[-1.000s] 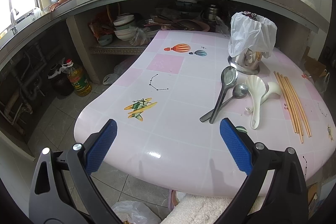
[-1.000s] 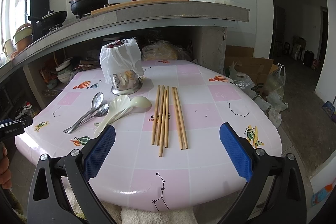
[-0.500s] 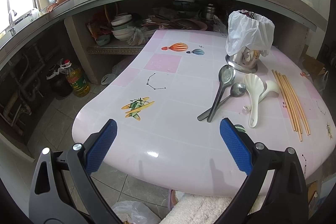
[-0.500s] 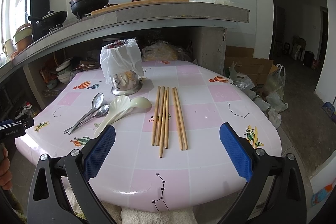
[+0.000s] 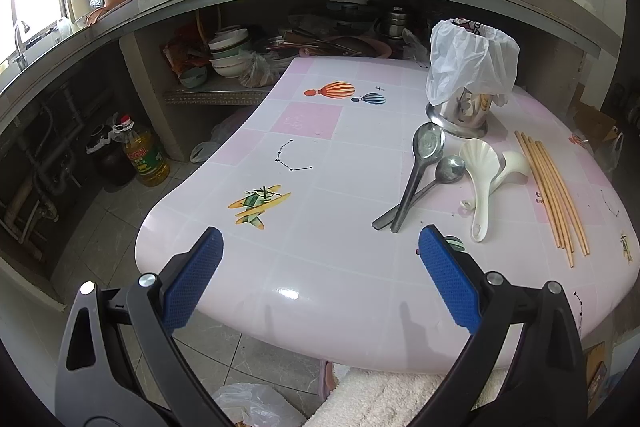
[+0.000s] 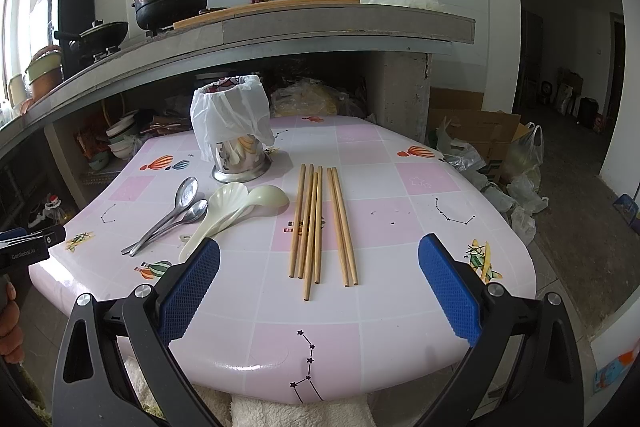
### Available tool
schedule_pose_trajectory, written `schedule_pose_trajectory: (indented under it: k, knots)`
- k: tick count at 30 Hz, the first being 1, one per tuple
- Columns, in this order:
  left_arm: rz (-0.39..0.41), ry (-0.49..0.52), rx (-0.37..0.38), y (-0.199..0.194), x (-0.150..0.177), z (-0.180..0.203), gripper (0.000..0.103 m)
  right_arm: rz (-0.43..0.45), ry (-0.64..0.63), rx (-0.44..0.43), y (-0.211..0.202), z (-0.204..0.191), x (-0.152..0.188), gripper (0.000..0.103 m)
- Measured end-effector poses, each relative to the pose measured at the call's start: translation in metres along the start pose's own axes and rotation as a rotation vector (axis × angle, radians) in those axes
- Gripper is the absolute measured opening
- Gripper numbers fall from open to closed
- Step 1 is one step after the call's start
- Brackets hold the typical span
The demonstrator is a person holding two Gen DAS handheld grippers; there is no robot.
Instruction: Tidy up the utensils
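Observation:
Two metal spoons (image 5: 416,179) (image 6: 172,217) lie crossed on the pink table (image 5: 332,187) (image 6: 400,227). Beside them rest two white plastic spoons (image 5: 486,179) (image 6: 236,207). Several wooden chopsticks (image 5: 552,195) (image 6: 320,223) lie side by side to their right. A steel utensil holder (image 5: 464,111) (image 6: 240,159) with a white plastic bag over its top stands behind the spoons. My left gripper (image 5: 320,279) is open over the near table edge, left of the spoons. My right gripper (image 6: 320,287) is open near the chopstick ends. Both hold nothing.
A concrete counter (image 6: 320,19) with pots and bottles overhangs the far side. Bowls (image 5: 228,55) fill the shelf beneath. An oil bottle (image 5: 142,155) stands on the floor at left. Cardboard and plastic bags (image 6: 500,155) lie at right. A white towel (image 6: 280,411) sits below the near edge.
The left wrist view has shifted slightly, so the table and spoons sit a little further left and lower in frame. The right gripper and the utensils have not moved.

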State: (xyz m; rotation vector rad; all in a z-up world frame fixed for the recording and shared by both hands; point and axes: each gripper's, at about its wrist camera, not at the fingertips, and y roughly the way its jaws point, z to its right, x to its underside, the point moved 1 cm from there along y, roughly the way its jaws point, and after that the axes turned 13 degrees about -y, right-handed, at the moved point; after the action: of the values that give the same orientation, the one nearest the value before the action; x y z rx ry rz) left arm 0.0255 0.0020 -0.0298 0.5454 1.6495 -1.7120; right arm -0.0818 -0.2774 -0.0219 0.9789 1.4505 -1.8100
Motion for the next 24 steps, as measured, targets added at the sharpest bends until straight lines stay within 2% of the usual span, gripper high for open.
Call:
schedule_pose_trajectory:
  k: [12,24]
  knots:
    - [-0.01,0.034,0.059,-0.003,0.004,0.005,0.095,0.001,0.0,0.0,0.0,0.0,0.0,0.097]
    - [-0.009,0.11,0.109,-0.009,0.013,0.019,0.095,0.001,0.0,0.0,0.0,-0.001,0.001,0.097]
